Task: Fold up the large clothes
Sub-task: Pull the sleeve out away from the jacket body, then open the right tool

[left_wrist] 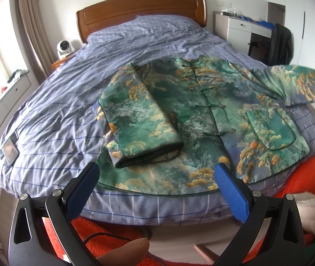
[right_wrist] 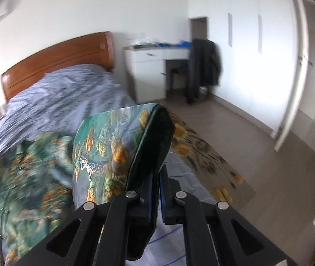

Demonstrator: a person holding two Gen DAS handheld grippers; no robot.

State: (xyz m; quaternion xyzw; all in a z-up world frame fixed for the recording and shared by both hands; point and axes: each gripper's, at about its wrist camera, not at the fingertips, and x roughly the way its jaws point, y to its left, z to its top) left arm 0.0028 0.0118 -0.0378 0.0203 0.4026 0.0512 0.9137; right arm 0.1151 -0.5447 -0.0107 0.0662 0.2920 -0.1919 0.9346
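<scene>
A: Where does the jacket point(left_wrist: 201, 115) lie?

B: Spread front-up on the bed point(left_wrist: 68, 93), one sleeve point(left_wrist: 144, 122) already folded across the chest. The other sleeve's cuff point(right_wrist: 150, 146) is clamped in the right tongs point(right_wrist: 156, 199), jaws closed tight on it and lifted off the bed.

A: And the left tongs point(left_wrist: 157, 190)?

B: Wide open, empty, hovering near the hem.

A: How will it handle?

B: It looks padded and satiny: soft but bulky, probably slippery. The bound cuff edge seems the firmest place to grip.

Black linkage arms, silver screws, blue textured fingers point(left_wrist: 230, 190).
</scene>
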